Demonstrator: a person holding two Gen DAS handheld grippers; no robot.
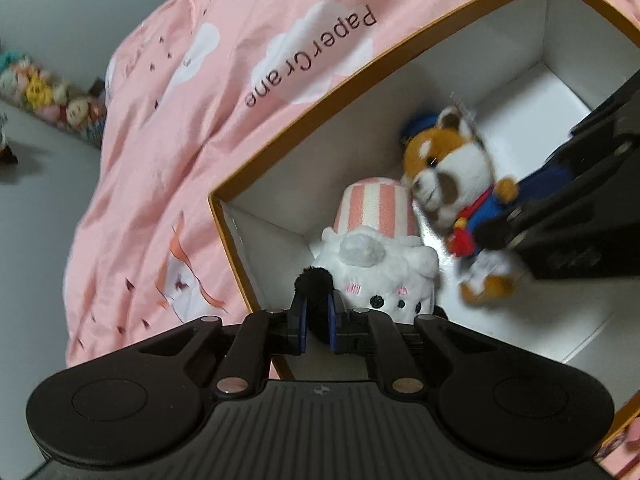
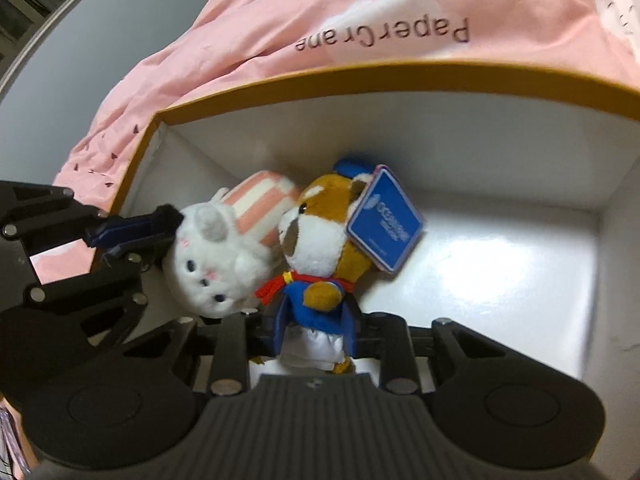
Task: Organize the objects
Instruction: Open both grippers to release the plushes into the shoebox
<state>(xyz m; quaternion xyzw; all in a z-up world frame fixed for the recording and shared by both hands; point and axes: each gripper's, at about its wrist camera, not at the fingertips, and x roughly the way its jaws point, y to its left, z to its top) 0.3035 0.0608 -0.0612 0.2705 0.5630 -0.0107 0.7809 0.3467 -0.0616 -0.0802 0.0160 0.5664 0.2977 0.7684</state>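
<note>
Placing step: your left gripper (image 1: 316,316) clamps the white plush's black ear (image 1: 314,280); your right gripper (image 2: 314,332) grips the dog plush (image 2: 320,264), lower centre of frame, inside the box (image 2: 400,80). Next: release both.

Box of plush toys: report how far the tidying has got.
Both toys are inside the box. The left gripper is shut on the white plush's black ear; the right gripper clamps the dog plush by its body. Left: letting both go; the small toys against the wall remain outside.

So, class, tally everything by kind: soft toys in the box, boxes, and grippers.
Soft toys: 2, white plush and dog plush
Boxes: 1, box
Grippers: 2, left gripper and right gripper
Total: 5
</note>
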